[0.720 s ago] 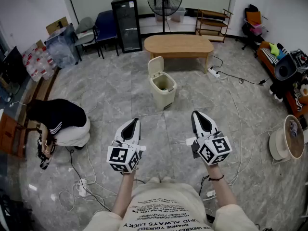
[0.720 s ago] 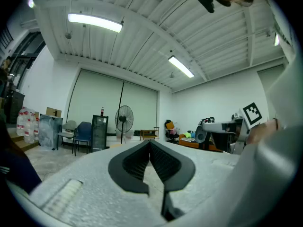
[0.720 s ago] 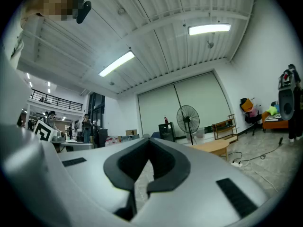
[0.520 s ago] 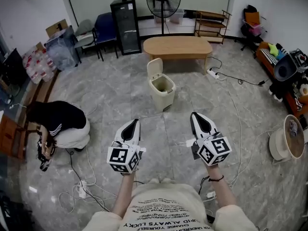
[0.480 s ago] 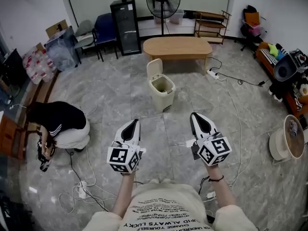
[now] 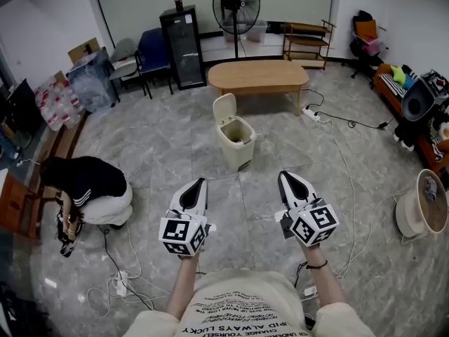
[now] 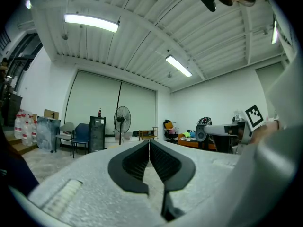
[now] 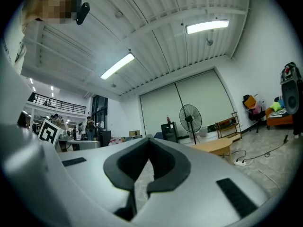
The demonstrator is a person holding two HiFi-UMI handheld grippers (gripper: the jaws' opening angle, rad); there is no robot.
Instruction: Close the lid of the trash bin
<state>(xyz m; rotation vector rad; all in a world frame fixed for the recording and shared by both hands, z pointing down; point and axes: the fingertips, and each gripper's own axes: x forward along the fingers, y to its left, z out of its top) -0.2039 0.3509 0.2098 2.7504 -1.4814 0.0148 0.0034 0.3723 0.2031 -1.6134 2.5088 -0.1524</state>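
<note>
A cream trash bin [image 6: 236, 142] stands on the grey floor, its lid [image 6: 224, 109] swung up and open. My left gripper [image 6: 199, 182] and right gripper [image 6: 285, 176] are held level, side by side, well short of the bin. Both are shut with nothing between the jaws. In the left gripper view the left gripper [image 7: 149, 143] shows its pads meeting at the tip. The right gripper view shows my right gripper [image 8: 149, 140] with its tips together too. The bin is hidden behind the jaws in both gripper views.
A wooden oval table [image 6: 258, 74] stands behind the bin, with a black cabinet [image 6: 184, 46] and a fan [image 6: 236, 3] further back. A person in black [image 6: 88, 184] crouches at left. Cables [image 6: 345, 167] run over the floor at right.
The bin has drawn slightly closer and lower in the head view. Both grippers keep their places side by side and stay shut.
</note>
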